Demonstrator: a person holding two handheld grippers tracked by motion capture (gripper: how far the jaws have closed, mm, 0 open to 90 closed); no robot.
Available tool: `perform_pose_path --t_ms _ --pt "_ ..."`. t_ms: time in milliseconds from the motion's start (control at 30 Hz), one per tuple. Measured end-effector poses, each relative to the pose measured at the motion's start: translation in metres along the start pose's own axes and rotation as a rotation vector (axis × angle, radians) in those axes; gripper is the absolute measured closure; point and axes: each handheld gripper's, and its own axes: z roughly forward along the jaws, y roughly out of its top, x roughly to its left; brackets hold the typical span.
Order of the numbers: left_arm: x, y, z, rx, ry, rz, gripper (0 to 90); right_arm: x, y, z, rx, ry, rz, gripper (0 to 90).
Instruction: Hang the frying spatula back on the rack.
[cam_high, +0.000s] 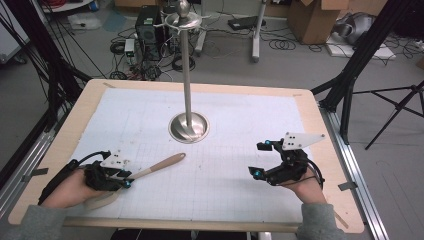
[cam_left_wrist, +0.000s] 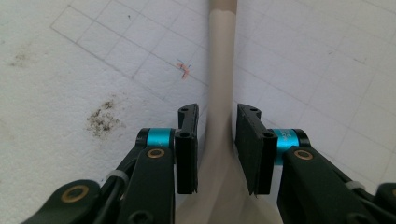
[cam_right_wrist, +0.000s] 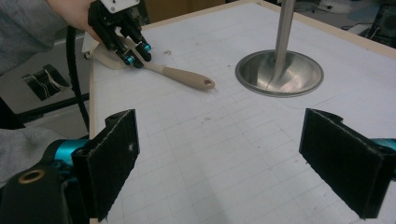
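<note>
High view: a beige spatula (cam_high: 150, 170) is seen lying flat on the gridded mat (cam_high: 225, 165), front-left of the steel stand (cam_high: 188, 125). Its long axis runs from the blade near the table's front-left edge, under the left gripper (cam_high: 125, 181), to the handle end, which points back-right toward the stand's base.

Left gripper view: the jaws straddle the neck where handle widens into blade; narrow gaps remain on both sides, so nothing is pinched yet. Closure is best centred on the neck, square to the axis, to prevent twisting.

Right gripper view: the right gripper (cam_right_wrist: 219, 163) is held wide open, nothing between its jaws, well apart from the spatula.
</note>
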Motion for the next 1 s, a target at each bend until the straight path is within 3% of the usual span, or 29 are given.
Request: perform_pose_path --t_ms 900,1000 --pt "0.0045 0.0001 0.0016 -0.014 -0.011 0.024 74.5 0.0004 -0.0012 0.0002 0.008 0.005 0.008 11.2" --pt "0.0061 0.0001 0.0018 -0.014 -0.022 0.010 75.2 0.0001 -0.0016 0.0003 0.008 0.006 0.006 11.2"
